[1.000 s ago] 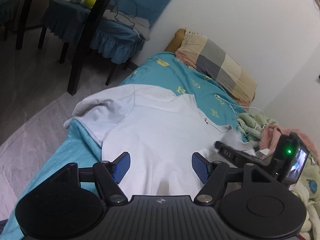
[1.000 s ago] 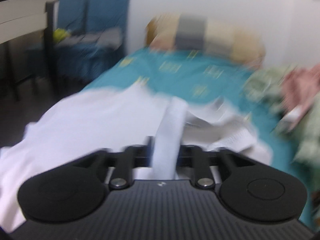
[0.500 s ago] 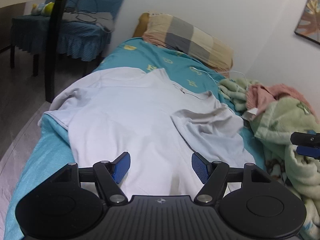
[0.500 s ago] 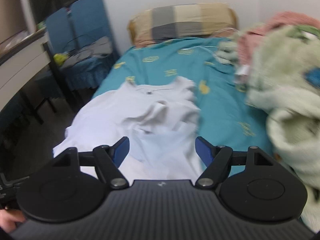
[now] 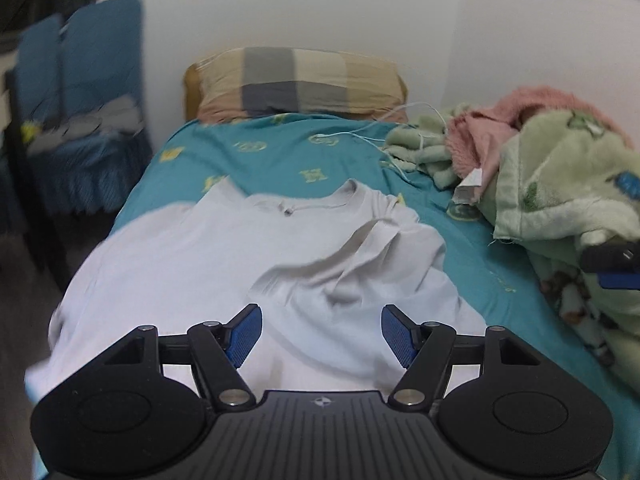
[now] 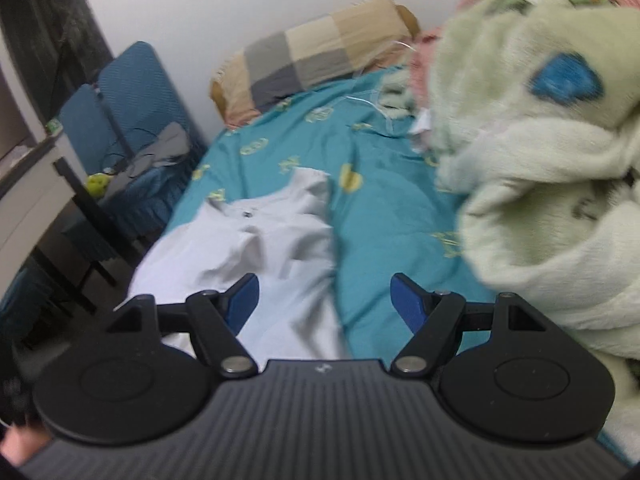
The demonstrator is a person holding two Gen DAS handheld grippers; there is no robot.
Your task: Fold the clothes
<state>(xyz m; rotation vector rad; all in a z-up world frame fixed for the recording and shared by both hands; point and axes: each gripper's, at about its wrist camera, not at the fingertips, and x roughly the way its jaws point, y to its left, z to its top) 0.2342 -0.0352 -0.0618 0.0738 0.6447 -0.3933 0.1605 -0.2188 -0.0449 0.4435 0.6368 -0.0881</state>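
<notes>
Right claw (image 6: 324, 300) has let go the shirt (image 5: 224, 264) (sleeve apparently folded inward); both claws gape, left claw (image 5: 322, 330) hovering.

No readable text anywhere; the yellow marks on the teal bedsheet (image 5: 304, 160) are too blurred.

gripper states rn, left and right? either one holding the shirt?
Left gripper: open, holding nothing, above the white shirt.
Right gripper: open, holding nothing.

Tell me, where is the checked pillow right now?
The checked tan-and-grey pillow lies at the far head of the bed against the white wall, beyond the white T-shirt, with the blue chair on its left.
</notes>
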